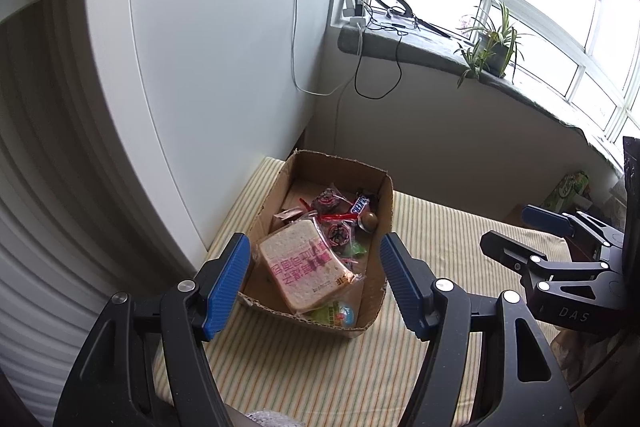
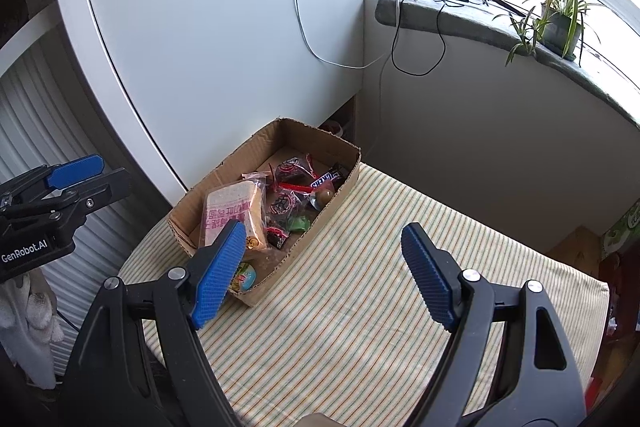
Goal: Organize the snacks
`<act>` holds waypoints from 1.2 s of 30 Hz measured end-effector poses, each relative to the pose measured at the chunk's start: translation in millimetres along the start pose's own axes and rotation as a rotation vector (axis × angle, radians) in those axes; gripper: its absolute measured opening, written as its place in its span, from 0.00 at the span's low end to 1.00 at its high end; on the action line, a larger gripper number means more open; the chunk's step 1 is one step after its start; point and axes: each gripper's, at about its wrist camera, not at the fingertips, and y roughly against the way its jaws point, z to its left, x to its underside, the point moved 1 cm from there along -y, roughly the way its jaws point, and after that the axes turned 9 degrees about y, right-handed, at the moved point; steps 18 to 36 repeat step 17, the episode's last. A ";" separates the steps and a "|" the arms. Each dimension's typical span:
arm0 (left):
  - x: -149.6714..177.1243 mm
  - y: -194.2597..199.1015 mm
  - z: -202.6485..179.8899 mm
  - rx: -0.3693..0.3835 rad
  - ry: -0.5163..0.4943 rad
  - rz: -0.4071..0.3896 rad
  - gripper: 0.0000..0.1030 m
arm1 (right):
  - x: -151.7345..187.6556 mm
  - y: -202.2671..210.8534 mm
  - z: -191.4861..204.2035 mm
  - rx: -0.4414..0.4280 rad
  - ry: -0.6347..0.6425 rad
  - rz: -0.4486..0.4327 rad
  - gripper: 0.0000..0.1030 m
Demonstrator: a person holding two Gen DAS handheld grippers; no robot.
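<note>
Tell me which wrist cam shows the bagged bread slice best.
Left wrist. The bread slice sits centered between the open left tool, its pink print fully visible inside the cardboard box. In the right wrist view the bread is smaller, off-center, its lower edge hidden behind a blue pad.

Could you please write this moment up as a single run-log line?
left gripper: open, empty | right gripper: open, empty | snacks: in cardboard box | bread pack: on top | box on striped cloth
</note>
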 end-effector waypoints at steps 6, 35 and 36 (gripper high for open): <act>0.2 0.3 -0.4 -0.002 0.003 0.001 0.65 | 0.3 0.2 -0.1 0.000 0.000 0.001 0.80; 2.4 2.9 -1.7 -0.013 -0.008 -0.017 0.65 | 5.9 -3.0 3.7 0.002 0.001 0.009 0.80; 2.4 2.9 -1.7 -0.013 -0.008 -0.017 0.65 | 5.9 -3.0 3.7 0.002 0.001 0.009 0.80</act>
